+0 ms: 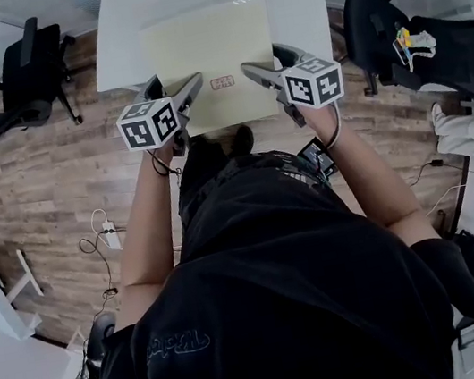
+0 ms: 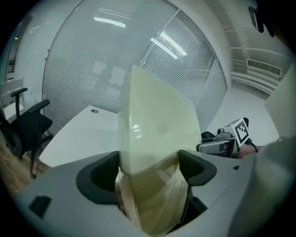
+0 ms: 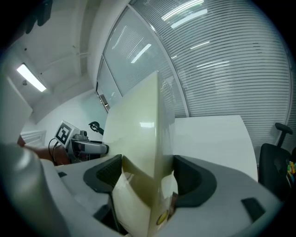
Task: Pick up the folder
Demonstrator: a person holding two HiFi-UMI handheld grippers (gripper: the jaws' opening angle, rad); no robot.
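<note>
A pale yellow folder (image 1: 212,59) hangs over the near edge of the white table (image 1: 123,32), held at its two lower corners. My left gripper (image 1: 187,88) is shut on its left edge, and the folder (image 2: 155,152) fills the space between the jaws in the left gripper view. My right gripper (image 1: 254,72) is shut on the right edge, with the folder (image 3: 141,152) standing edge-on between its jaws. A small red stamp mark (image 1: 222,82) shows near the folder's bottom. Each gripper view shows the other gripper: the right gripper (image 2: 226,139) and the left gripper (image 3: 81,143).
Black office chairs stand on the wooden floor at the left (image 1: 26,76) and right (image 1: 390,30) of the table. Cables (image 1: 101,240) lie on the floor at left. Glass walls with blinds (image 3: 222,65) stand behind the table.
</note>
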